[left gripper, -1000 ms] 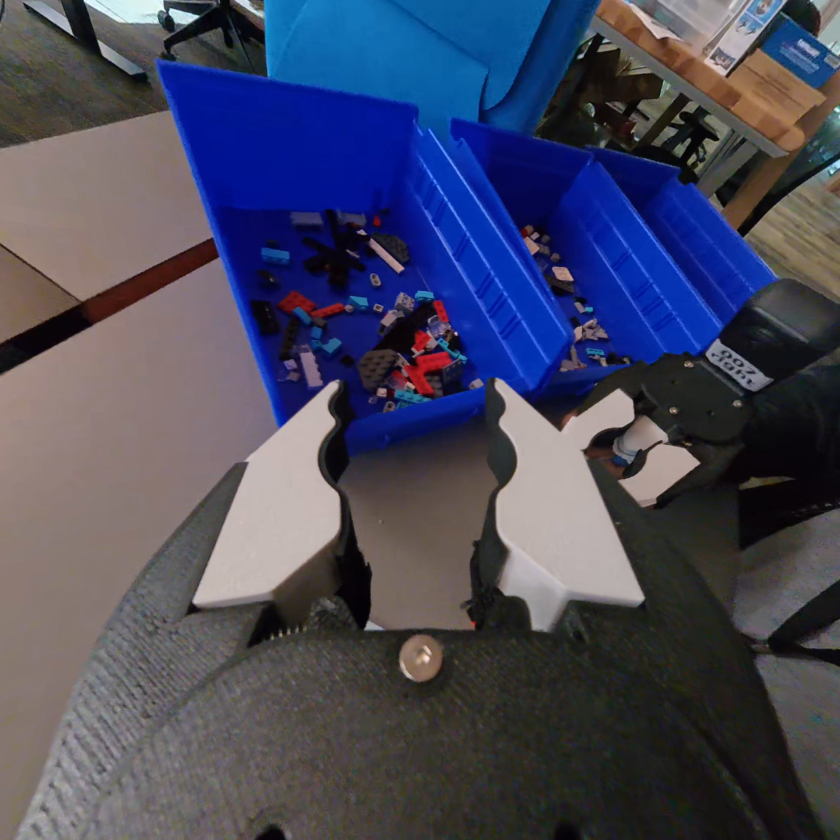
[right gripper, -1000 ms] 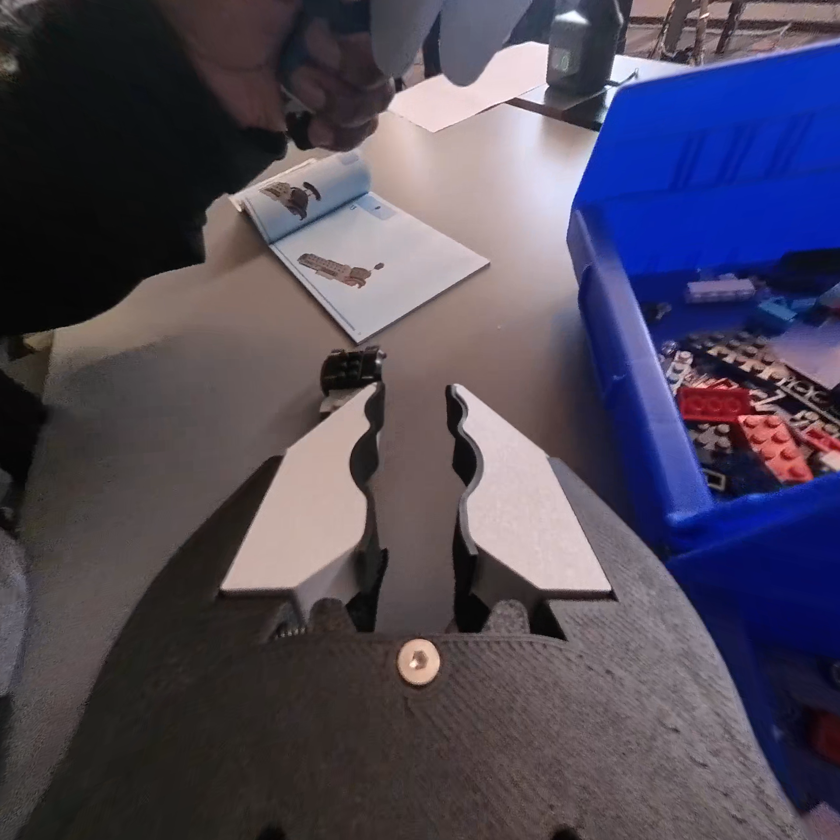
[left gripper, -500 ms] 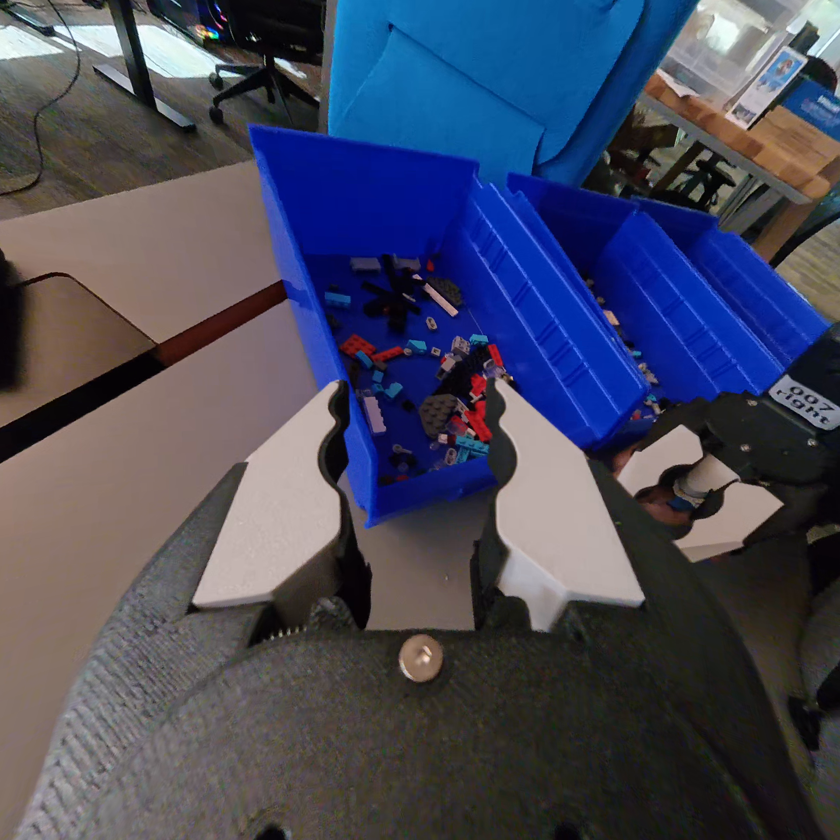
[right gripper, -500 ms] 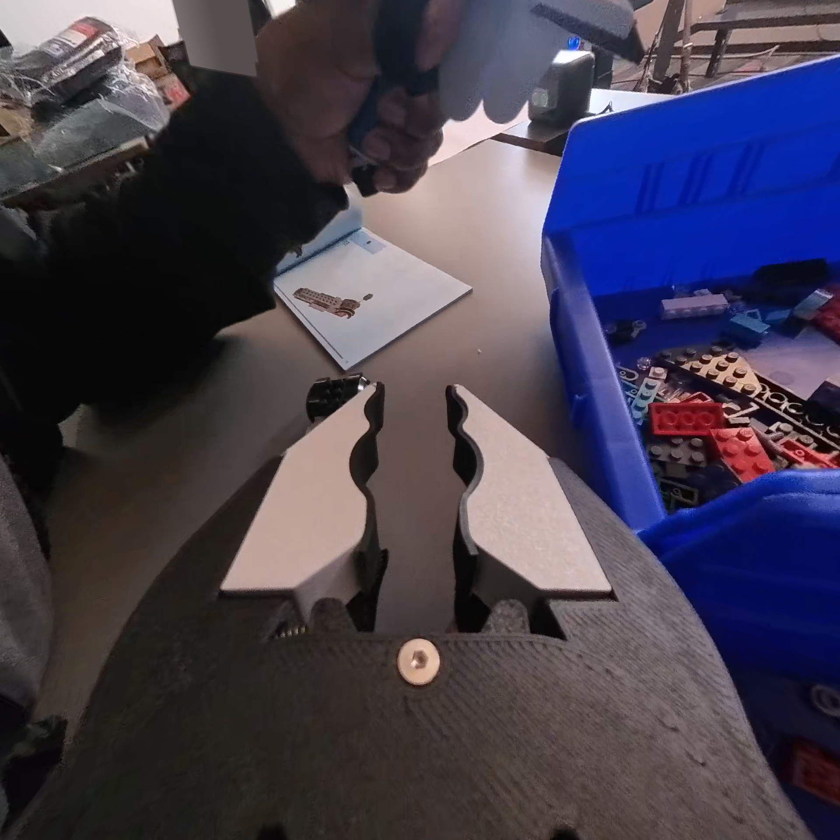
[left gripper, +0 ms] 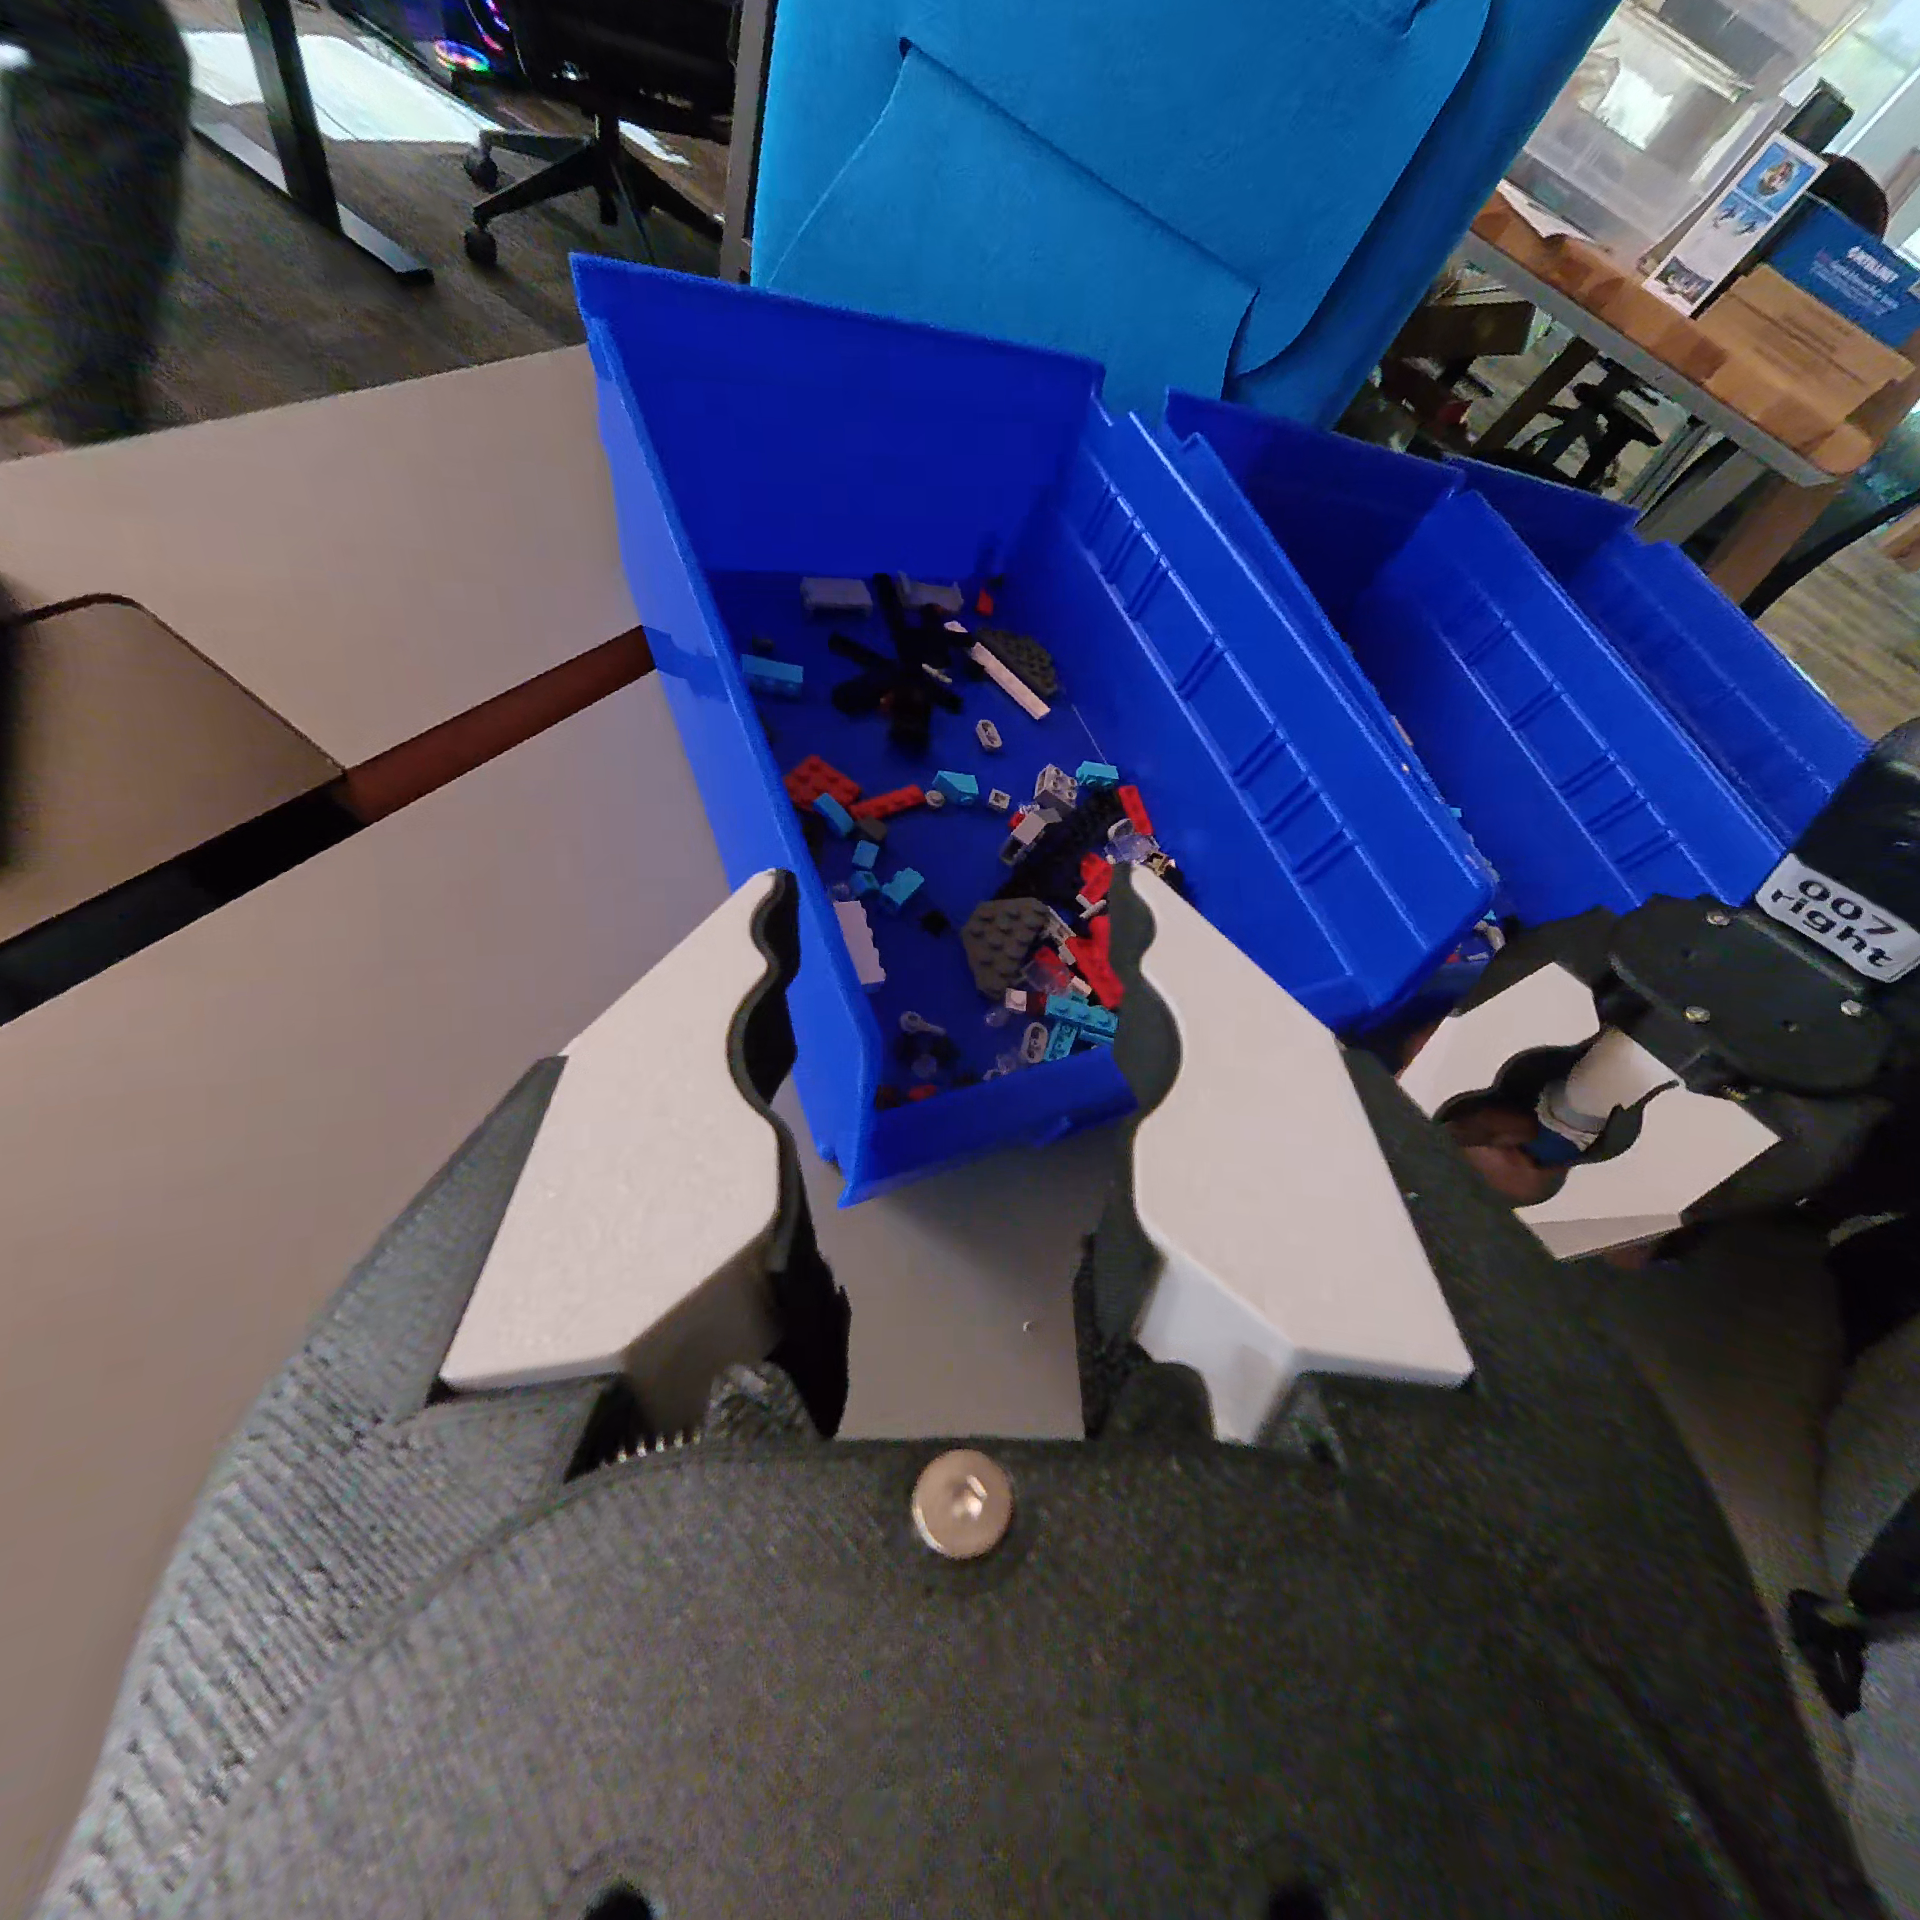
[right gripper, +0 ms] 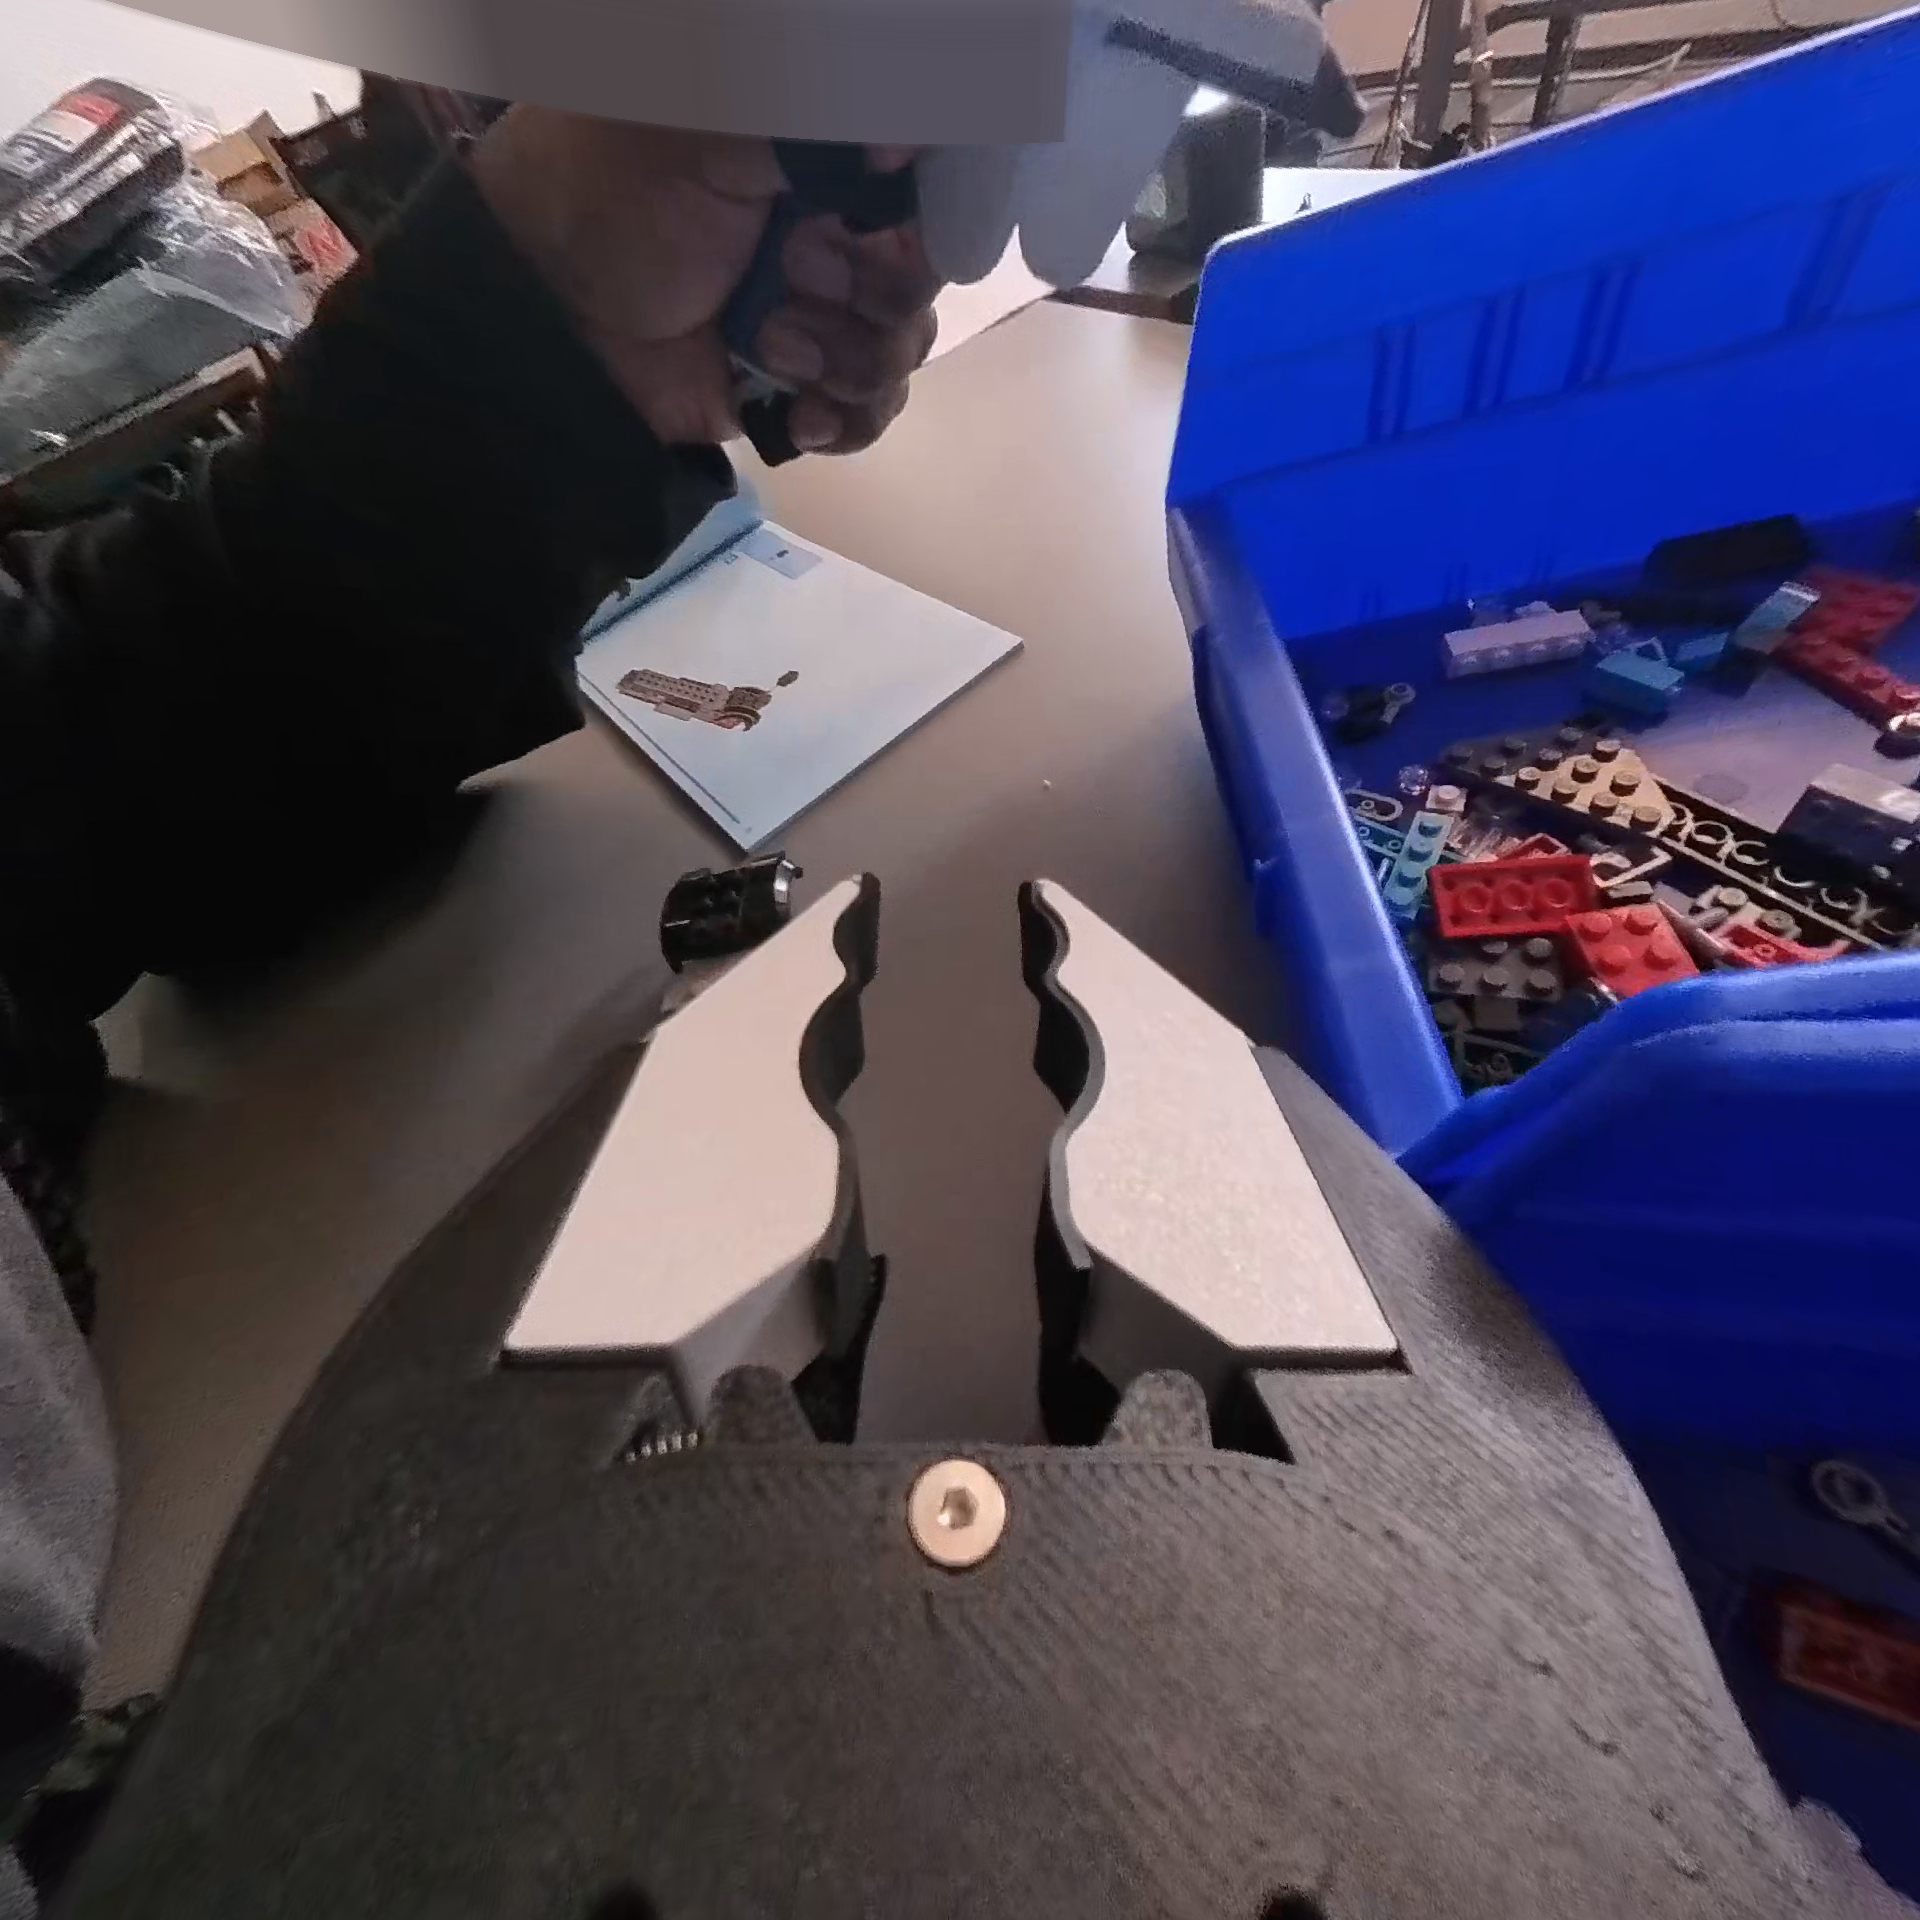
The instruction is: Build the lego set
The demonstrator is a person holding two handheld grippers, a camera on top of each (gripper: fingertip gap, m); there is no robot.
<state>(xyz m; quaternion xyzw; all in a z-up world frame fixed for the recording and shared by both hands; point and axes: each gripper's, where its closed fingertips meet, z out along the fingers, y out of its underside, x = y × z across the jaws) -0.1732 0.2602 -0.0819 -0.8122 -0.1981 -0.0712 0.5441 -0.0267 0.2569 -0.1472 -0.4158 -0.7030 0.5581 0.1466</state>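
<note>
free: bare table (right gripper: 1091,665) ahead of right gripper (right gripper: 948,885) | blocked right: blue bin (right gripper: 1309,873) wall | left: small black piece (right gripper: 727,906), booklet (right gripper: 831,686)

It looked like an office or lab workspace. A grey surface (left gripper: 312,1039) carried blue parts bins (left gripper: 1299,779). Behind stood a rolling office chair (left gripper: 582,135), desk legs (left gripper: 301,135) on wood-look flooring, a blue upholstered seat (left gripper: 1091,187), and a wooden table (left gripper: 1683,343) bearing boxes.

Grey tables (left gripper: 312,1039), dark wood floor (left gripper: 343,301), office chair (left gripper: 582,135), blue partition (left gripper: 1091,177) behind.
</note>
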